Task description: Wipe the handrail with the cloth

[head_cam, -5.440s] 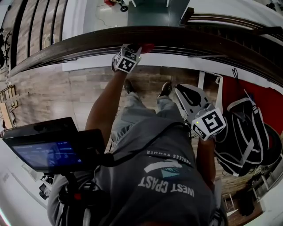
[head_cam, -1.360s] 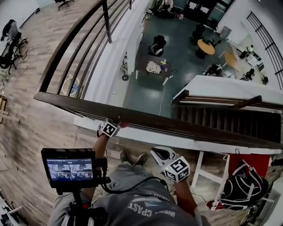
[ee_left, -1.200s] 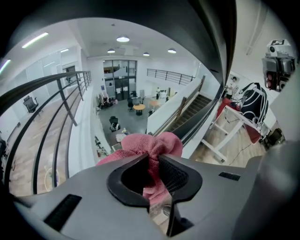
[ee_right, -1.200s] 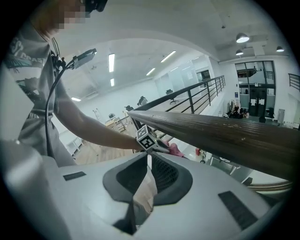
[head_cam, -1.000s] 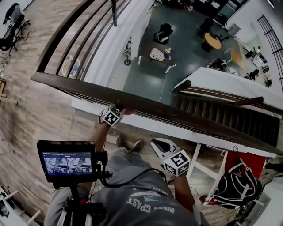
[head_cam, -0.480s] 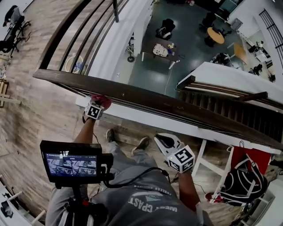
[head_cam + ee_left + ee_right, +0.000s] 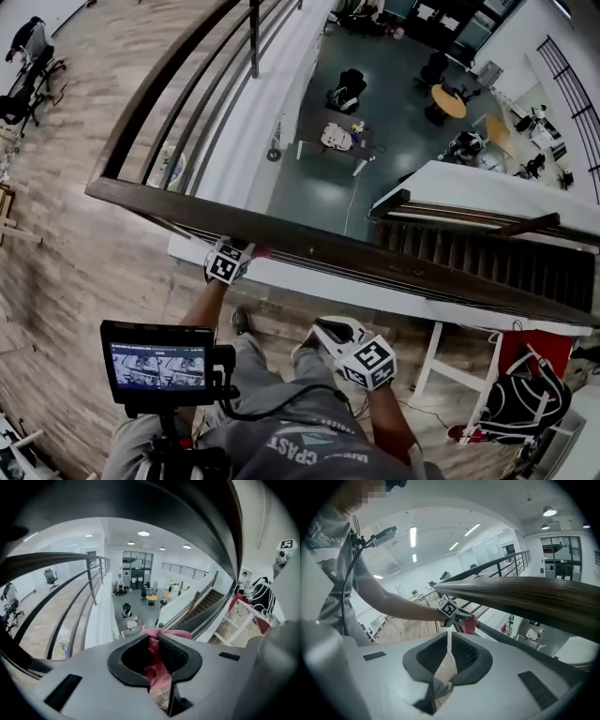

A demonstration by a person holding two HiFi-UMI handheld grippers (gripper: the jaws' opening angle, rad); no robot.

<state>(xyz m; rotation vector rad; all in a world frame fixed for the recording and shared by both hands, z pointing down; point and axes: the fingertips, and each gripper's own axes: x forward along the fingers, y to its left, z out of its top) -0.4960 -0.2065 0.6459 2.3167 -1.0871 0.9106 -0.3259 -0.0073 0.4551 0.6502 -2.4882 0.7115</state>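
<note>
Mid-wipe: left hand-held gripper (image 7: 247,254) pinches the cloth (image 7: 260,251) at the handrail (image 7: 375,258), right hand-held gripper (image 7: 322,328) pressed together, empty; next, probably slide along it.

The pink cloth (image 7: 260,251) rests against the near edge of the dark wooden handrail (image 7: 375,258).

Left claw (image 7: 153,638) grips cloth (image 7: 158,668), arm outstretched — right claw (image 7: 450,638) shut, low

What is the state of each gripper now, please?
Left gripper: closed on the red cloth.
Right gripper: closed, holding nothing.
</note>
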